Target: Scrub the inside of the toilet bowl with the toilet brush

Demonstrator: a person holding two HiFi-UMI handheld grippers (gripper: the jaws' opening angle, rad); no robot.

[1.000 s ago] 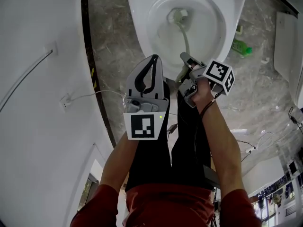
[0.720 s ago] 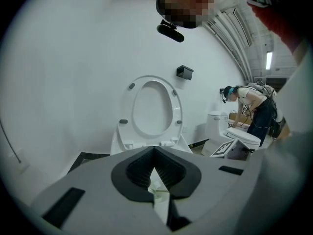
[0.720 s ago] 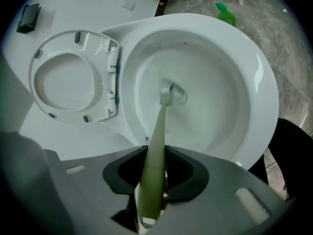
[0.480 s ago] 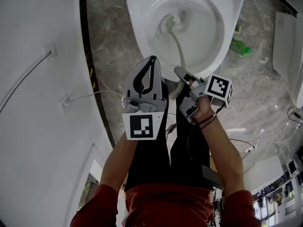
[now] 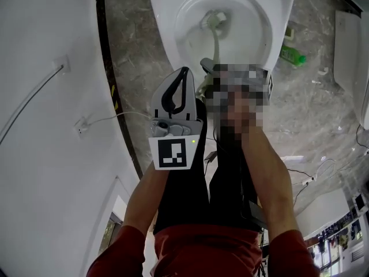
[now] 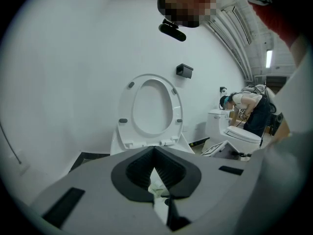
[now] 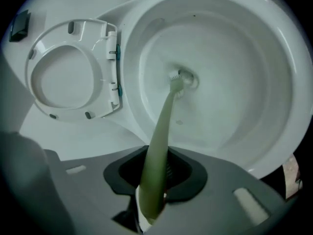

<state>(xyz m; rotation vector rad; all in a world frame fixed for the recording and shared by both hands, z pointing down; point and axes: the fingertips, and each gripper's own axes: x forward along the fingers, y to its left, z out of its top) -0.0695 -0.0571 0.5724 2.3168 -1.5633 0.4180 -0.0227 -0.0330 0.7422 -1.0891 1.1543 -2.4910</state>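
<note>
The white toilet bowl (image 5: 256, 10) fills the top of the head view, and its seat (image 6: 151, 109) is raised. A pale green toilet brush (image 7: 159, 146) runs from my right gripper (image 7: 155, 173), which is shut on its handle, down into the bowl. Its bristle head (image 7: 177, 80) rests against the bottom of the bowl near the drain, and it also shows in the head view (image 5: 214, 17). A mosaic patch covers most of the right gripper in the head view. My left gripper (image 5: 185, 73) hangs shut and empty before the bowl's front rim, left of the brush handle.
A green bottle (image 5: 293, 55) lies on the marble floor right of the bowl. A white cable (image 5: 115, 115) runs along the wall at the left, and more cables (image 5: 302, 178) lie at the right. A second toilet (image 6: 234, 131) and a bending person (image 6: 249, 109) are beyond.
My right gripper has moved forward toward the bowl's rim. The brush head swung left, then back up toward the drain. The left gripper has stayed put.
</note>
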